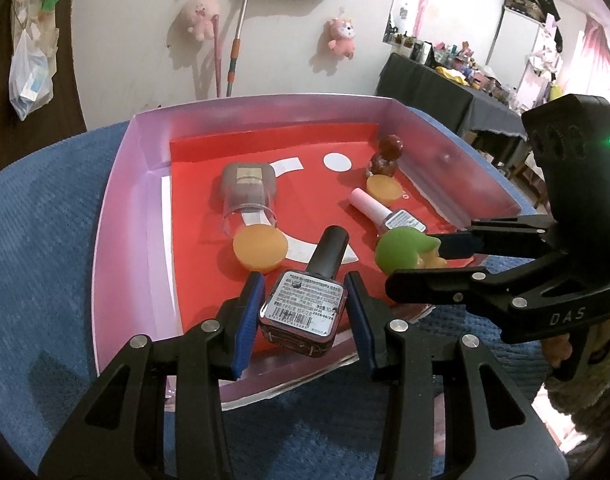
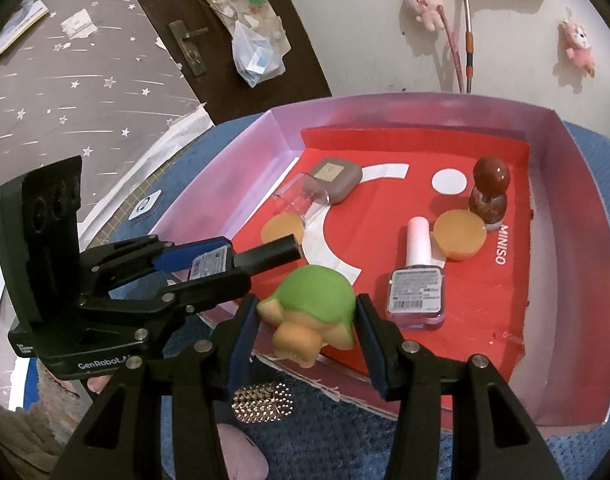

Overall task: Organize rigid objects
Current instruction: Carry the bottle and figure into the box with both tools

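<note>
A blue textured surface (image 1: 41,240) carries a shallow pink-walled box (image 1: 121,208) with a red floor. Beside the box lie a studded silver piece (image 2: 263,404) and a pink object (image 2: 241,454).

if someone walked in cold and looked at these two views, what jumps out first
Two loaded grippers over the near edge of a red-lined box: the left gripper clamps a dark-capped nail polish bottle and the right gripper clamps a green-capped toy figure. Inside the box lie a pink-capped bottle, two orange discs, a clear bottle with a grey cap on its side and a brown round-topped bottle upright at the far right.
</note>
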`<state>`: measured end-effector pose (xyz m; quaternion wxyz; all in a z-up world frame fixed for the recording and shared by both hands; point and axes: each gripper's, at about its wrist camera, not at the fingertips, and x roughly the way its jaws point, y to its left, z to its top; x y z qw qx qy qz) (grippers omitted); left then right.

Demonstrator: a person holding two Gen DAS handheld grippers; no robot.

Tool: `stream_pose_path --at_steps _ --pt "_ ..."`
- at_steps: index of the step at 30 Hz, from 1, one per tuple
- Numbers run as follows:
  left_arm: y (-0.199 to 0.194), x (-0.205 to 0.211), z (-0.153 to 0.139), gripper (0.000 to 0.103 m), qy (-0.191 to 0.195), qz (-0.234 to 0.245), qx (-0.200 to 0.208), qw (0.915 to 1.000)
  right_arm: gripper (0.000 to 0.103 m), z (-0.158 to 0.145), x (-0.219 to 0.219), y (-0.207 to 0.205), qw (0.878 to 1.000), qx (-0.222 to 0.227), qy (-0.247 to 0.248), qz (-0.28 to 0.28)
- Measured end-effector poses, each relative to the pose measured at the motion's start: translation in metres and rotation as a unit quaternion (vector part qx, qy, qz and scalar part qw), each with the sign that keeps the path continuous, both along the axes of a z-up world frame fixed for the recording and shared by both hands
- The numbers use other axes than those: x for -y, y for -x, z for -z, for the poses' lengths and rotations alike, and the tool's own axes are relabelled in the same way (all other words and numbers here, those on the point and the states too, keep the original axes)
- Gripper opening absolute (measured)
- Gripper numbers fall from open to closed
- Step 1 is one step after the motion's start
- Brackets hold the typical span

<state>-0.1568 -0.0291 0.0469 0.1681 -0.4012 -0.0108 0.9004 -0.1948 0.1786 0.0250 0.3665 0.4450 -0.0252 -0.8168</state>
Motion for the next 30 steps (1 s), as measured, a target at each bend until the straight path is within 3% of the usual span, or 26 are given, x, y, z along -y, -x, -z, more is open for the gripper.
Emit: stream_pose_path --at_steps 12,30 --pt "0.007 -0.004 0.009 0.039 0.002 0.005 0.016 0.9999 0.051 0.013 -0.003 0.011 1.000 0.025 -0.006 0.014" --pt "0.025 -0.006 0.023 0.039 0.004 -0.005 0.040 0.9992 0.051 0.016 -0.020 0.027 0.996 -0.013 -0.049 0.078"
